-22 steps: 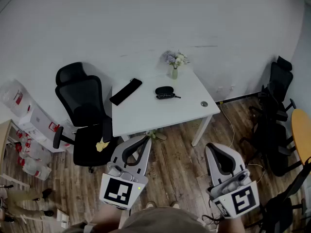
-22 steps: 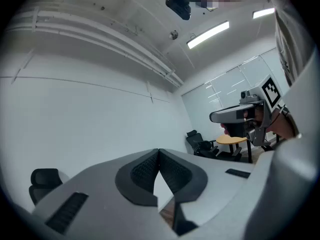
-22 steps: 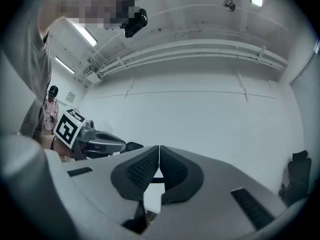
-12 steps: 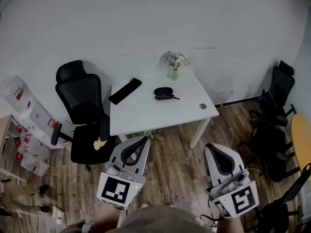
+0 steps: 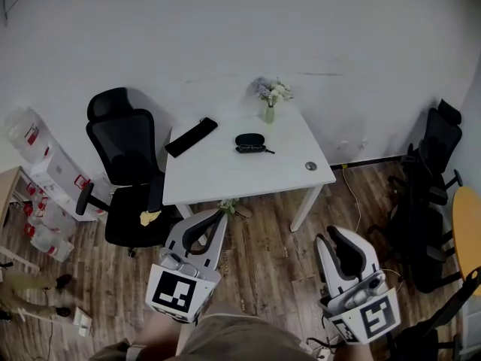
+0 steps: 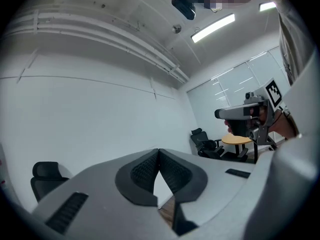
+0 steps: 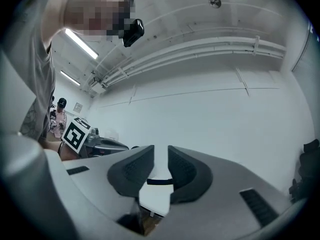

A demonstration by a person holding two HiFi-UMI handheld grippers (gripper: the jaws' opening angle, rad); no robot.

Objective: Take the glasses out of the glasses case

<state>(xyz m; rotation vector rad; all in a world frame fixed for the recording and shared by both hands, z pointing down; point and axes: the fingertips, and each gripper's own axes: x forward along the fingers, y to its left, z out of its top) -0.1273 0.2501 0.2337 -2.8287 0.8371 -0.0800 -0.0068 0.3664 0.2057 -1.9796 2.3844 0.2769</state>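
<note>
The black oval glasses case lies closed near the middle of the white rectangular table, towards its far half. A thin dark pair of glasses lies just in front of it on the table top; whether the two touch cannot be told at this size. Behind the case, at the table's far edge, stands a small pale green vase of white and lilac flowers. A long flat black object lies slanted near the far left corner, and a small round grey thing sits near the right front corner. A black high-backed office chair stands against the table's left side, with a scrap of yellow on its seat. More black chairs crowd the right wall beside the edge of a round orange table, and white boxes with red print are stacked at the left. Both tools are held low over the brown wooden floor, well short of the table. The left gripper has its jaw tips pressed together with nothing between them. The right gripper has its jaws a narrow slit apart and empty; only the distant table shows through the gap.
</note>
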